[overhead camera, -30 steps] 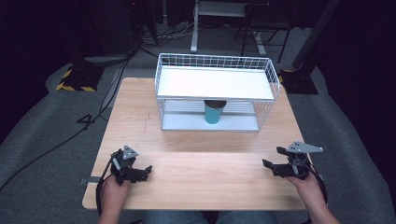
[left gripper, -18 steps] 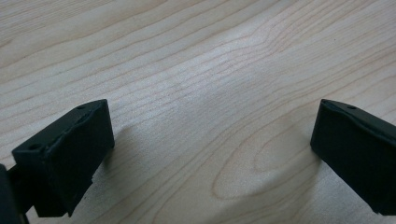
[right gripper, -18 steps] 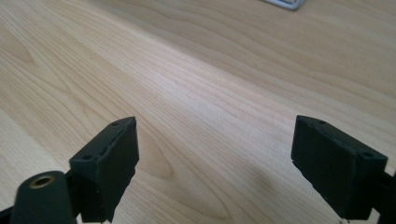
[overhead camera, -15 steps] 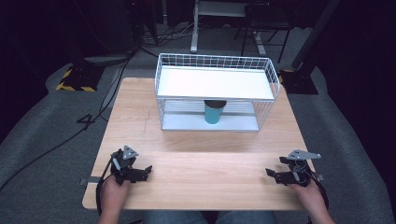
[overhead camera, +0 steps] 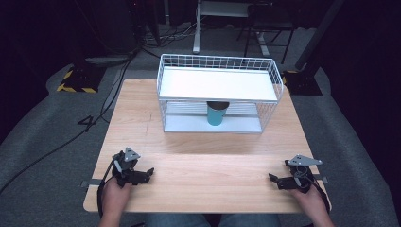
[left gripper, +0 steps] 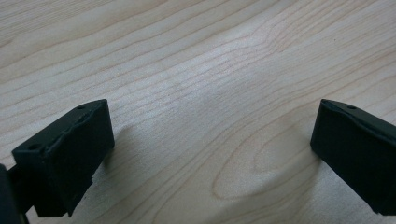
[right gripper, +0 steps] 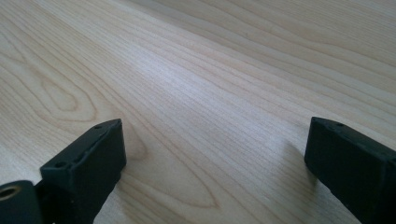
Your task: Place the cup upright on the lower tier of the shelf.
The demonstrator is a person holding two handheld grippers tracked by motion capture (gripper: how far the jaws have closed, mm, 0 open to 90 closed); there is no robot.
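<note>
A teal cup (overhead camera: 217,114) with a dark rim stands upright on the lower level of a white wire rack (overhead camera: 163,90) at the far middle of the wooden table (overhead camera: 203,146). My left gripper (overhead camera: 149,173) rests at the near left of the table, jaws pointing right. In the left gripper view it (left gripper: 210,140) is open over bare wood. My right gripper (overhead camera: 273,179) sits low at the near right, jaws pointing left. Its jaws (right gripper: 215,158) have just been opening and stand wide apart with nothing between them.
The rack has a flat white top shelf (overhead camera: 217,84) above the cup. Bare wood lies between the rack and both grippers. Beyond the table's edges are grey floor, cables (overhead camera: 61,142) and a yellow-black striped block (overhead camera: 74,80).
My right gripper has sunk towards the tabletop at the near right. The left gripper, the cup and the rack have stayed where they were.
</note>
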